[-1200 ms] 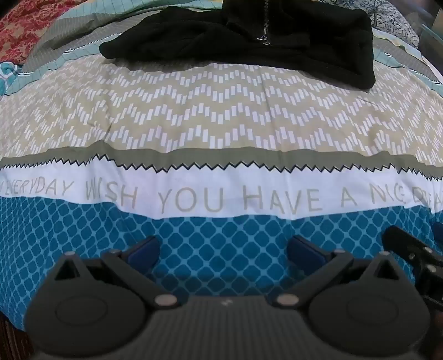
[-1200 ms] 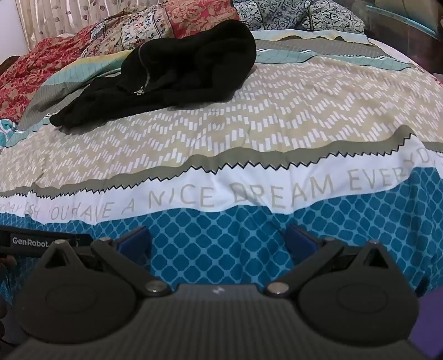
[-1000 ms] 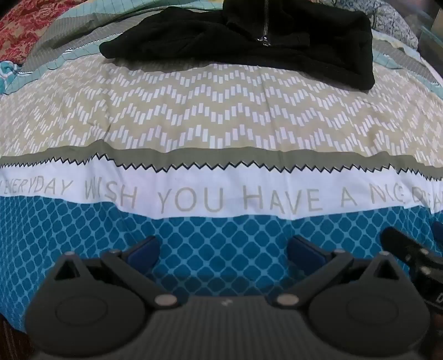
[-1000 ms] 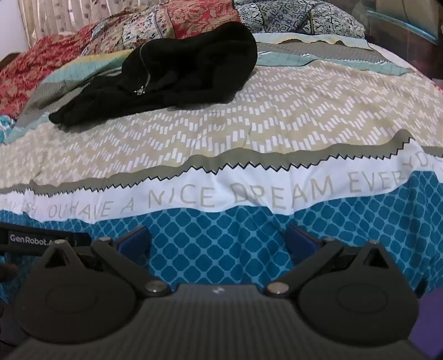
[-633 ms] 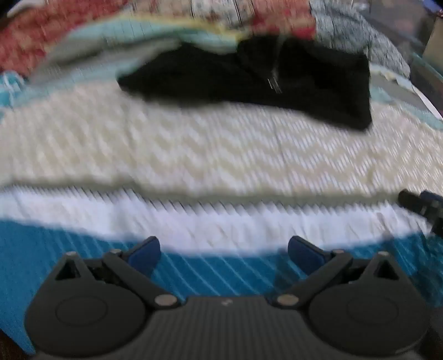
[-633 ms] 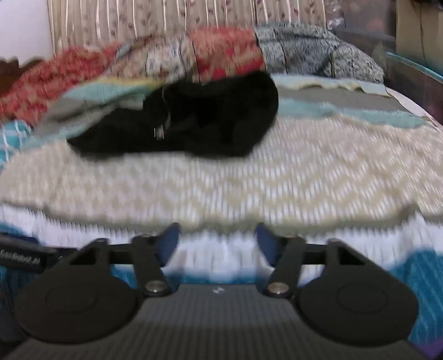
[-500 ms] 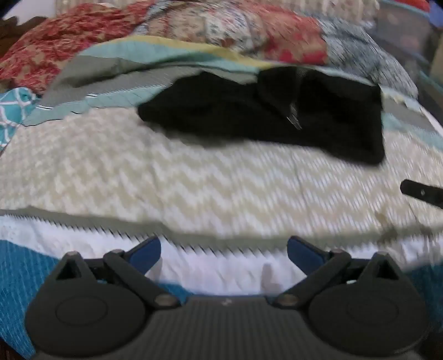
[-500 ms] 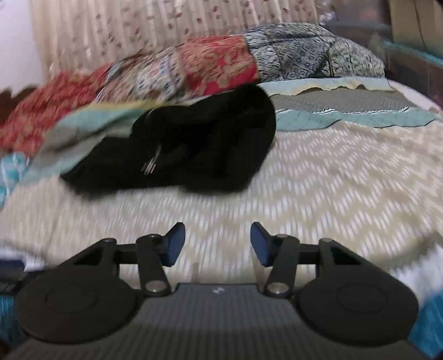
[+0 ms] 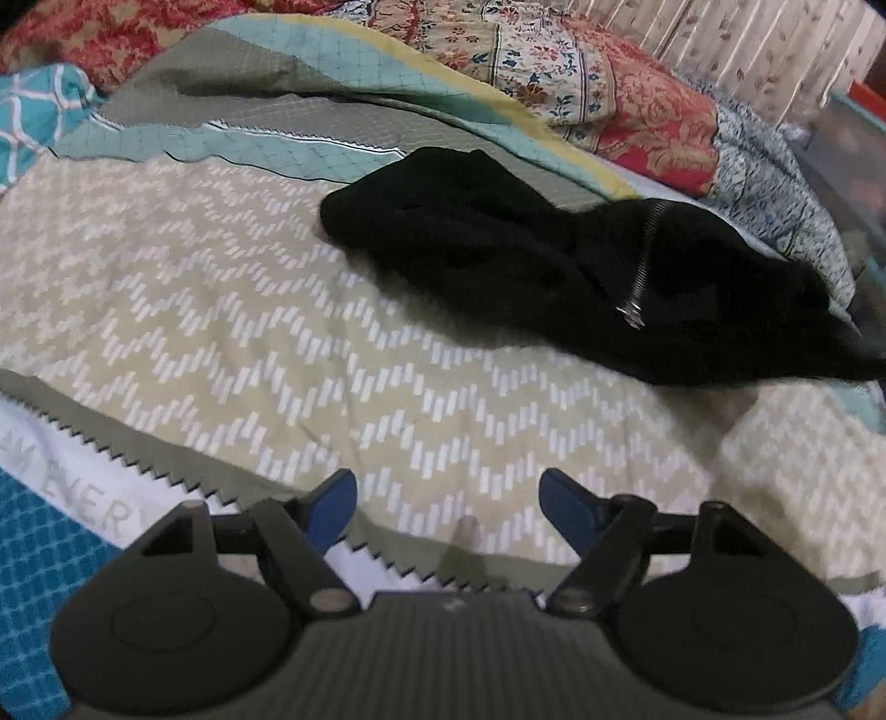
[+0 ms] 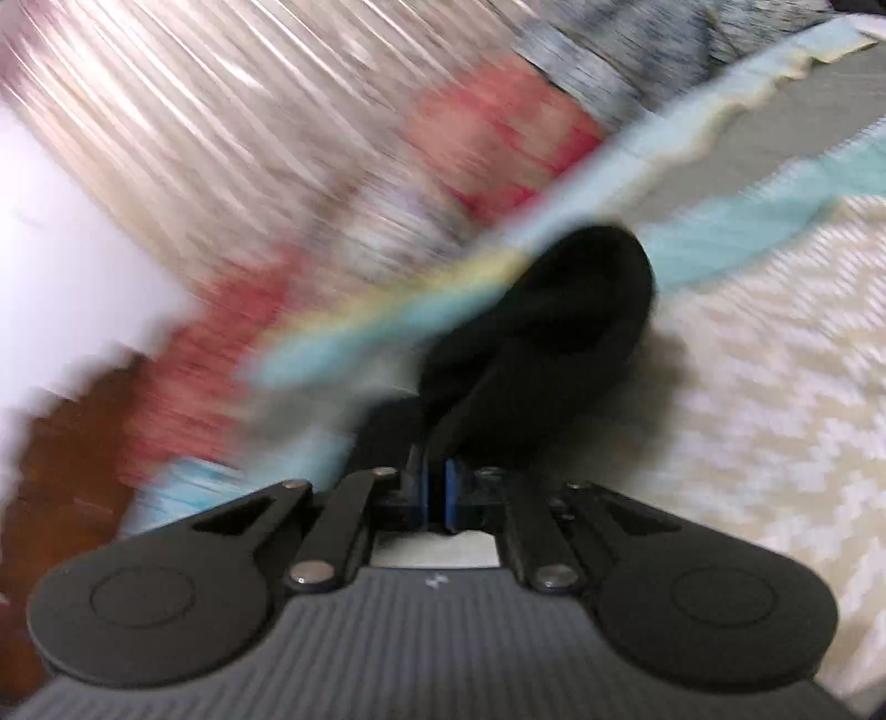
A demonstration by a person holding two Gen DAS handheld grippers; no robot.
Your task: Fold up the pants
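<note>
Left gripper (image 9: 447, 498): tilted down toward the bed, its two blue fingertips (image 9: 331, 504) apart and closing, nothing between them but bedspread far below.
Right gripper (image 10: 435, 493): rolled, so that the bed runs slantwise through its view; its blue pads are pressed together with only a thin dark slit between. Whether any cloth is caught there cannot be told through the blur.
Pants (image 9: 581, 277): one black pair, crumpled in a heap on the bed, at about 1 o'clock from the left gripper and well apart from it. In the right wrist view the pants (image 10: 554, 332) rise straight ahead at 12 o'clock, right past the shut tips.
Zipper (image 9: 642, 260): one, silver, running down the heap with its pull at the lower end.
Bedspread (image 9: 249, 332): one, with a beige and white zigzag band under the pants, then a grey saw-tooth edge, a white band with grey lettering and a blue lattice band toward 7 o'clock.
Pillows (image 9: 609, 94): several patterned ones in red, cream and blue-grey lie along the head of the bed, from 10 to 2 o'clock beyond the pants; an exact count cannot be made.
Curtain (image 9: 747, 39): one, pale and pleated, at 1 o'clock behind the pillows.
</note>
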